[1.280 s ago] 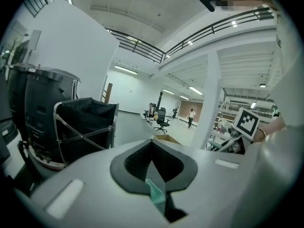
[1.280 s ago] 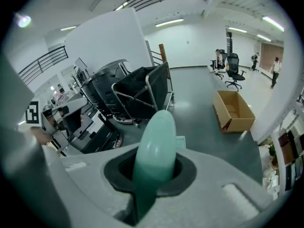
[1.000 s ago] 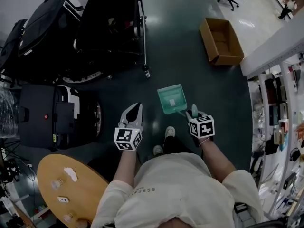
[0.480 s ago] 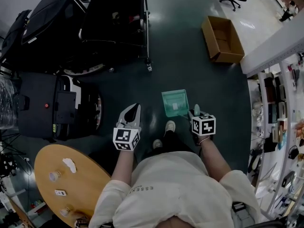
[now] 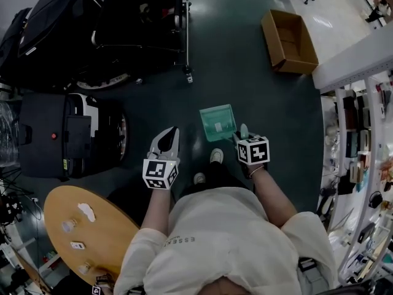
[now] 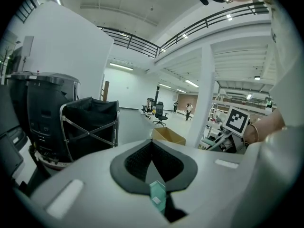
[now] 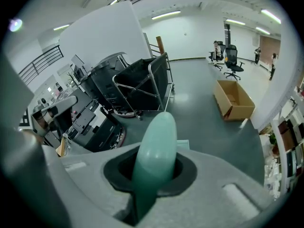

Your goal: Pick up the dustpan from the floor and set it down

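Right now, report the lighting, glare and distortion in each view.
Head view: dim and fisheye-bent, glare patches on the floor, dustpan sharp; left gripper view: bright hall, black rounded corners; right gripper view: the dustpan's handle, close to the lens, looms soft and blocks the centre.

dim head view; ceiling strip lights [image 6: 121, 66] glare; fisheye edges dark, foreground soft.

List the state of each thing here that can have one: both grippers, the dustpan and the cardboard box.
right gripper: jaws shut on the dustpan's handle.
left gripper: jaws together, holding nothing.
dustpan: held by its handle in the right gripper.
cardboard box: open at the top, empty, standing on the floor.
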